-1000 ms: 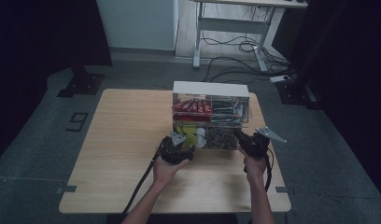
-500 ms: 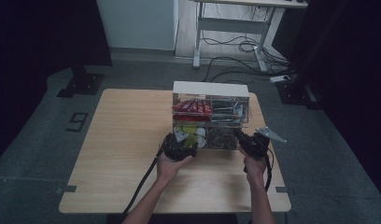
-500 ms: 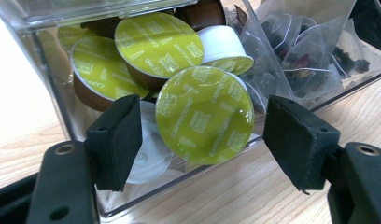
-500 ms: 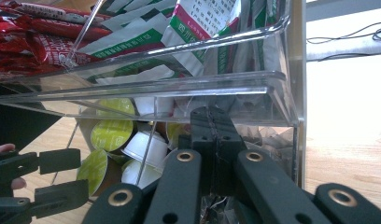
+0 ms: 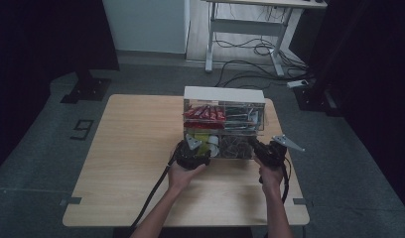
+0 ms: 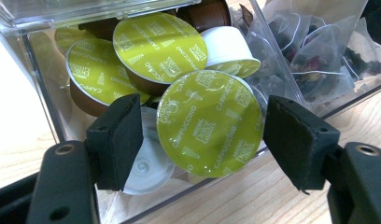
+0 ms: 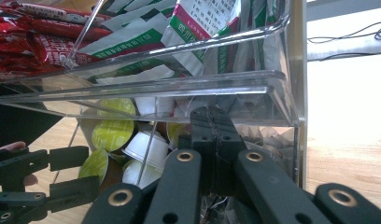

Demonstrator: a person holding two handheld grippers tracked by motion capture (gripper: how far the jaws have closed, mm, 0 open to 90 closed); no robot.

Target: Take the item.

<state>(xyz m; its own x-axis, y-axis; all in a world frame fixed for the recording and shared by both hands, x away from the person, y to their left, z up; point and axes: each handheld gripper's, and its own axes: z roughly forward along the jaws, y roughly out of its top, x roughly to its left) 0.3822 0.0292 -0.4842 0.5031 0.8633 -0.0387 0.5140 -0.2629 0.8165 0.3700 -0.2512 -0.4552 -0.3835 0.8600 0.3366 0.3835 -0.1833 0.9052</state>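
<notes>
A clear plastic organiser [image 5: 224, 94] stands at the table's far middle. Its lower left bin [image 6: 44, 88] holds several coffee capsules. My left gripper [image 6: 202, 135] is open, its pads on either side of a green-lidded cappuccino capsule [image 6: 209, 128] at the front of that bin; the right pad is almost against the lid's rim. In the high view the left gripper [image 5: 199, 149] is at the bin's front. My right gripper [image 7: 212, 128] is shut, jaws pressed together just under the clear shelf at the lower right bin. It sits at the organiser's front right corner [image 5: 256, 148].
Tea bags [image 6: 314, 60] fill the lower right bin. Red sachets [image 7: 30, 42] and green-and-white sachets [image 7: 202, 23] lie in the upper bins. The wooden table [image 5: 131, 148] stretches to the left and in front. Black cables trail from both grippers toward the near edge.
</notes>
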